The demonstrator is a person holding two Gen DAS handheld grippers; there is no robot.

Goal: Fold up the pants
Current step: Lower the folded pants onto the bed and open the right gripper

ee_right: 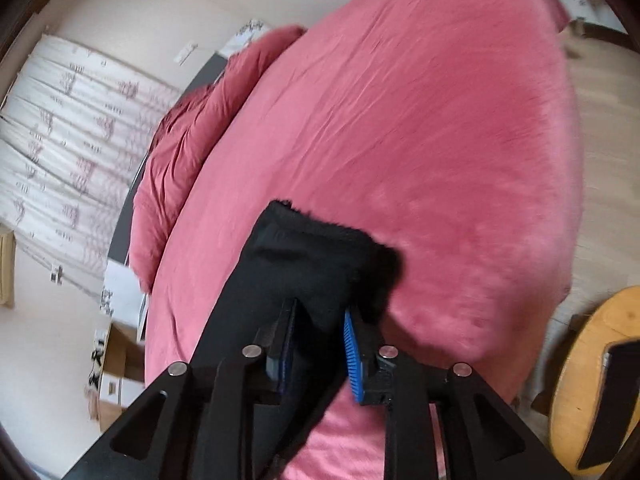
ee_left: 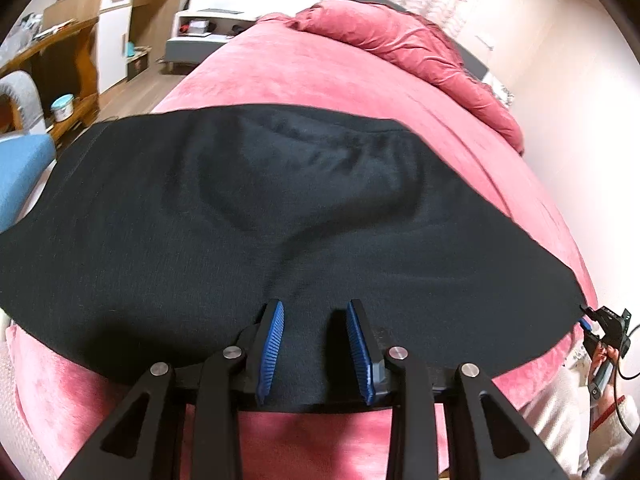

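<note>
Black pants (ee_left: 280, 216) lie spread across a pink bed (ee_left: 320, 72). My left gripper (ee_left: 315, 312) sits at the pants' near edge; its blue pads stand apart with a fold of the black cloth between them. My right gripper (ee_right: 320, 312) holds a bunched black end of the pants (ee_right: 316, 256) between its pads, lifted above the bed (ee_right: 420, 140). The right gripper also shows in the left wrist view (ee_left: 600, 324), at the pants' far right corner.
A pink duvet (ee_left: 400, 44) is bunched at the head of the bed. Wooden shelves (ee_left: 72, 52) and a blue chair (ee_left: 20, 172) stand left. A round wooden table (ee_right: 592, 384) stands to the right of the bed. Curtains (ee_right: 72, 136) hang at left.
</note>
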